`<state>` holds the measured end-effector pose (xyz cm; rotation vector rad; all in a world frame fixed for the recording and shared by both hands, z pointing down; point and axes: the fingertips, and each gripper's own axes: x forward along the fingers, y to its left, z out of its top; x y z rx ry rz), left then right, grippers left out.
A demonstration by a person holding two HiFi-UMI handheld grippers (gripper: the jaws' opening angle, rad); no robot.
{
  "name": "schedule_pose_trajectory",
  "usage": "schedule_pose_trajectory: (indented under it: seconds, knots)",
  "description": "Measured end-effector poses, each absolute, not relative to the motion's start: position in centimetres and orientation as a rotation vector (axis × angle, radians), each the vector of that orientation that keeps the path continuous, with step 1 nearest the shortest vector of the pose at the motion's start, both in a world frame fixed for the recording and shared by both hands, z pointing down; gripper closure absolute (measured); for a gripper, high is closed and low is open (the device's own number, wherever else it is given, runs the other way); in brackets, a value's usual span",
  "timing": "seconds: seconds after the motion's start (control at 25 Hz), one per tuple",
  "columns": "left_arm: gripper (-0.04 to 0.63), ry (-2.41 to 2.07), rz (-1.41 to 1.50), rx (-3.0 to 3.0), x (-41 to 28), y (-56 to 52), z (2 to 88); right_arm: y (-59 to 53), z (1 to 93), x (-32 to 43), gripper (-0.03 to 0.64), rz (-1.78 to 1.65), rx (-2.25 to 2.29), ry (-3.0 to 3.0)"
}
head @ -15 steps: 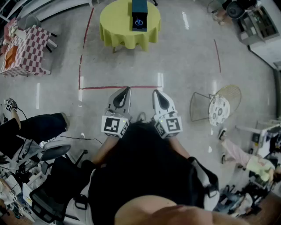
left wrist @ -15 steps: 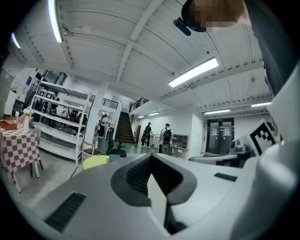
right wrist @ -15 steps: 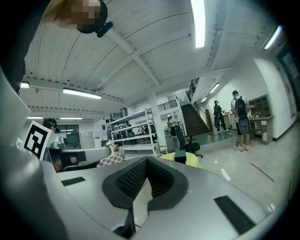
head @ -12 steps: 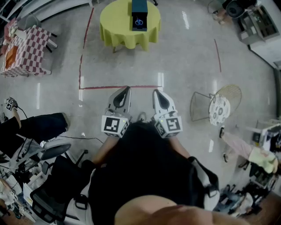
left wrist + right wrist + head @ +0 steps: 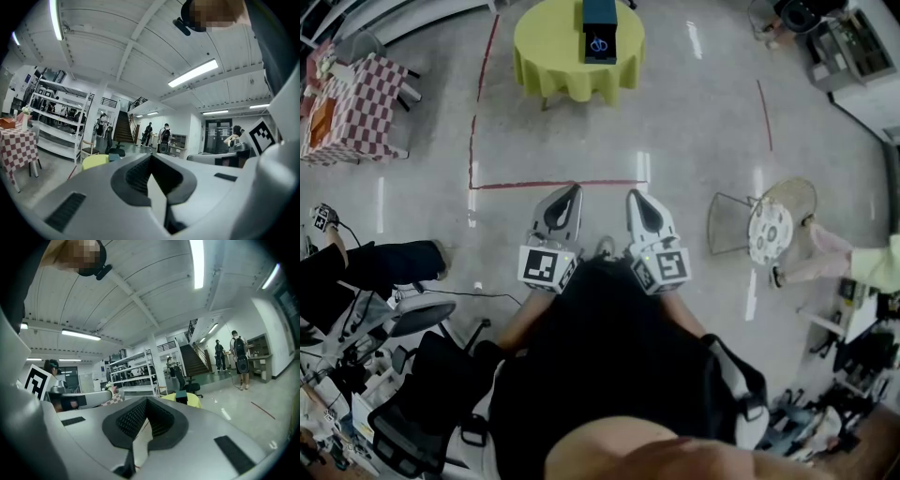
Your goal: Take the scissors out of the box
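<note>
Far ahead in the head view, a dark teal box lies open on a round yellow-green table, with blue-handled scissors inside it. My left gripper and right gripper are held side by side close to my body, well short of the table. Both point toward it, level, shut and holding nothing. The left gripper view shows the left gripper closed, with the table small in the distance. In the right gripper view the right gripper is also closed, and the table and box show beyond it.
Red tape lines mark the floor between me and the table. At the left are a checkered table, a seated person's leg and an office chair. A wire chair and a walking person are at the right.
The person at the right edge has moved up and rightward in the head view. Both grippers have stayed where they were, still shut.
</note>
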<state>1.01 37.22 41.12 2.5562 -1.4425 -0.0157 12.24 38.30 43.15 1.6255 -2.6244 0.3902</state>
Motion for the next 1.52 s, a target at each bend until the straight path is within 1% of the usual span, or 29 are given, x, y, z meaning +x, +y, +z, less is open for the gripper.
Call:
schedule_pose_trajectory:
  seconds: [0.28, 0.56, 0.8, 1.2, 1.52]
  knots:
    - [0.598, -1.426, -0.011, 2.558, -1.6, 37.3, 41.5, 38.2, 43.1, 9.3, 0.620, 0.381, 1.612, -2.618]
    - [0.598, -1.397, -0.034, 2.564, -5.6, 37.1, 42.0, 37.7, 42.9, 5.0, 0.618, 0.342, 1.643, -2.614]
    - [0.598, -1.364, -0.044, 2.574, -6.9, 36.5, 42.5, 36.9, 43.3, 3.4, 0.618, 0.326, 1.661, -2.593]
    - [0.598, -1.363, -0.021, 2.543, -6.8, 31.6, 44.2, 31.6, 44.6, 3.9, 0.618, 0.351, 1.662, -2.589]
    - [0.598, -1.399, 0.025, 2.544, -3.5, 21.6, 44.2, 21.5, 44.8, 6.9, 0.618, 0.354, 1.640, -2.629]
